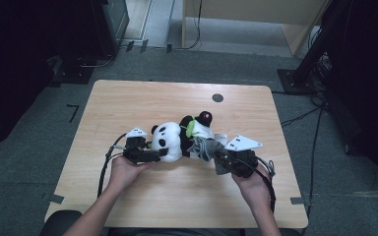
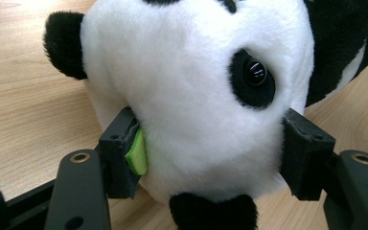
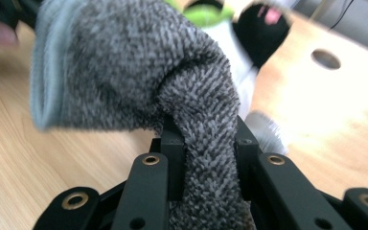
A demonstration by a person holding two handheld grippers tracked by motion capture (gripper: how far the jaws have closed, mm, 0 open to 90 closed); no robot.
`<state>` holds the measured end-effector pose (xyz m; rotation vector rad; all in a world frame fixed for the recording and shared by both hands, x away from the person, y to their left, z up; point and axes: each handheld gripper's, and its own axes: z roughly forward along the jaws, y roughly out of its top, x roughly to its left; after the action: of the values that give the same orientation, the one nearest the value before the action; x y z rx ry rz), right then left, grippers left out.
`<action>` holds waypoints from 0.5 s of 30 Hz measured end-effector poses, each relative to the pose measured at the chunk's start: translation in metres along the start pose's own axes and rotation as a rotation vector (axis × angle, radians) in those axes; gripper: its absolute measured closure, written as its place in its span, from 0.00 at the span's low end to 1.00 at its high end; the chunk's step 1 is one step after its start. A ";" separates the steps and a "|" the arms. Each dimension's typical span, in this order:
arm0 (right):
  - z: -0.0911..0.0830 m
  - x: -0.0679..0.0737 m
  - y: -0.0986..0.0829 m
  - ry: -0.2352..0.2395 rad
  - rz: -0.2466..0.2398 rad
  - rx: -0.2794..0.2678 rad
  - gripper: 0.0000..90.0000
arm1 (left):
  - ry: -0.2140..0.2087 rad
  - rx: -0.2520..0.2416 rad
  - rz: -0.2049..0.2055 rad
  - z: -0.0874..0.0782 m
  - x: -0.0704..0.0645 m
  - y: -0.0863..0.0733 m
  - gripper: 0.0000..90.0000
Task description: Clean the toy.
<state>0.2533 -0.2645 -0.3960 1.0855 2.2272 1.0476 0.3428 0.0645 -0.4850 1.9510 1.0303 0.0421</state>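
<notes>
Left hand-held gripper [image 2: 211, 158] around panda's [image 2: 196, 91] head, right hand-held gripper [image 3: 206, 158] on grey sock [image 3: 124, 72].

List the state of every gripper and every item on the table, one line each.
Left gripper: shut on the panda plush's head, jaws pressed into both sides.
Right gripper: shut on the grey sock, pinching a fold.
Panda plush: lying on the table, head clamped.
Grey sock: bunched, lifted beside the plush's legs.
Table: wooden, round hole near the far edge.

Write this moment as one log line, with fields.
left gripper: shut on panda | right gripper: shut on sock | table: panda lying
</notes>
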 end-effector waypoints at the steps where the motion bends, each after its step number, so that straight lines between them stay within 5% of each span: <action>1: -0.003 0.001 0.002 0.001 0.006 -0.013 0.84 | 0.000 0.001 0.003 0.000 0.000 0.000 0.38; 7: -0.008 0.009 0.016 0.044 0.041 -0.109 0.84 | -0.014 0.000 -0.009 -0.001 -0.001 0.000 0.38; 15: 0.028 0.032 0.035 0.063 0.009 -0.137 0.84 | -0.014 -0.004 -0.007 -0.001 -0.006 -0.003 0.38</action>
<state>0.2690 -0.2124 -0.3878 1.0174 2.1647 1.2348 0.3362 0.0619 -0.4844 1.9414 1.0269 0.0275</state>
